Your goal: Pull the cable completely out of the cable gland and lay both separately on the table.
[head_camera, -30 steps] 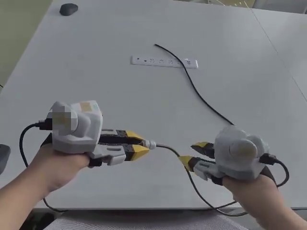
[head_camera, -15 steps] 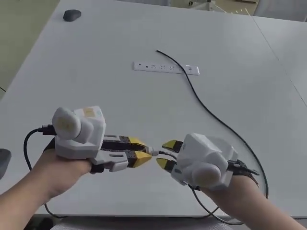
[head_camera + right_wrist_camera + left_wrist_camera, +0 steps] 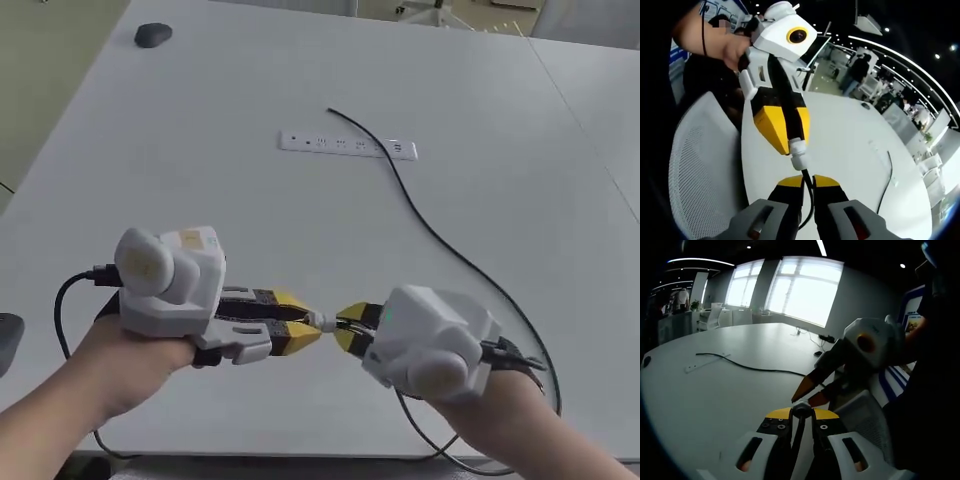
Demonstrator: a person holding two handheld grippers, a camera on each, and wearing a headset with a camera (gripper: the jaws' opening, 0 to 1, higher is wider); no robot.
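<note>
Now the left gripper (image 3: 300,327) pinches the gland (image 3: 799,152) above the table's (image 3: 250,80) near edge, and the right gripper (image 3: 808,181) nips the cable (image 3: 440,240) just beside it. Light, limp and likely slick, the cable wants a firm hold close to the gland.

The left gripper (image 3: 303,326) and right gripper (image 3: 350,328) meet tip to tip at lower centre, with only the gland (image 3: 322,323) between. Above them the table (image 3: 200,180) lies open at middle and left. A strip (image 3: 347,146) at upper centre and a cable (image 3: 440,240) slanting to lower right stand in the way
</note>
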